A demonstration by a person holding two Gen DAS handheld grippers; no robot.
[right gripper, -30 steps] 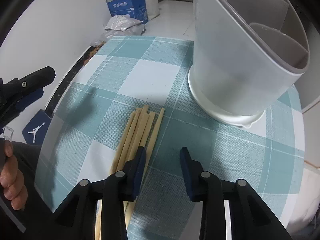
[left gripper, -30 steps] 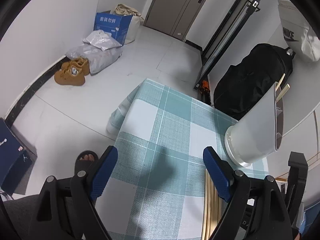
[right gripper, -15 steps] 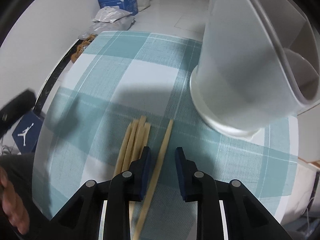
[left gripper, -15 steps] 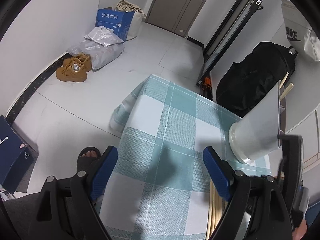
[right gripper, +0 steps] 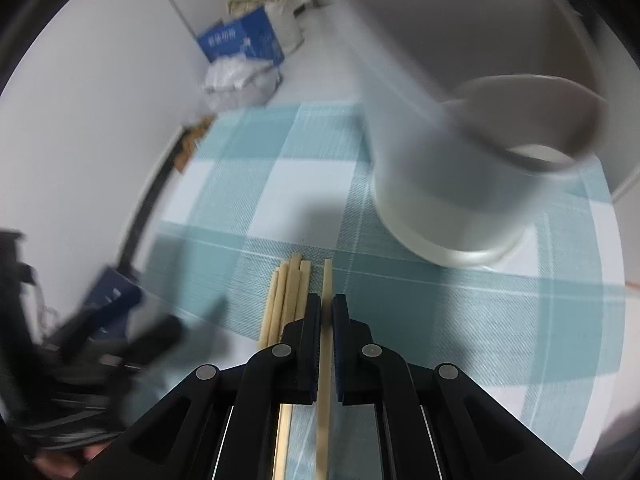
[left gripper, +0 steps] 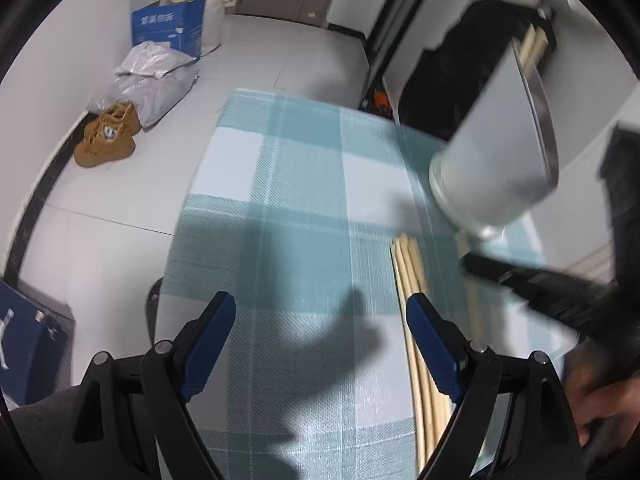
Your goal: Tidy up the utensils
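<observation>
Right wrist view: my right gripper (right gripper: pixel 327 312) has just been closing, and its jaws are now pinched onto a single chopstick (right gripper: pixel 327 280) that runs up between the pads, its tip poking out ahead toward the holder. The remaining chopsticks (right gripper: pixel 286 292) lie in a tight bundle just to the left of it on the checked tablecloth (right gripper: pixel 460 320). The white utensil holder (right gripper: pixel 460 184) stands upright just beyond, its inner compartment open at the top; the picture is smeared there, so I cannot tell what already sits inside from this view.

In the left wrist view, my left gripper (left gripper: pixel 320 344) hangs wide open over bare cloth with nothing between its fingers, the bundle (left gripper: pixel 408 272) lying by its right finger. A few stick tips (left gripper: pixel 534 46) seem to rise from the holder's far side, though it is blurred.

I judge the grasp made and the lift next. The hold is well back from the tip, so the stick may swing or slide in the pads as I tilt it up. The neighbouring sticks touch my left pad, so lifting could drag or scatter them. The holder looks light; a stick striking its rim could tip it.
</observation>
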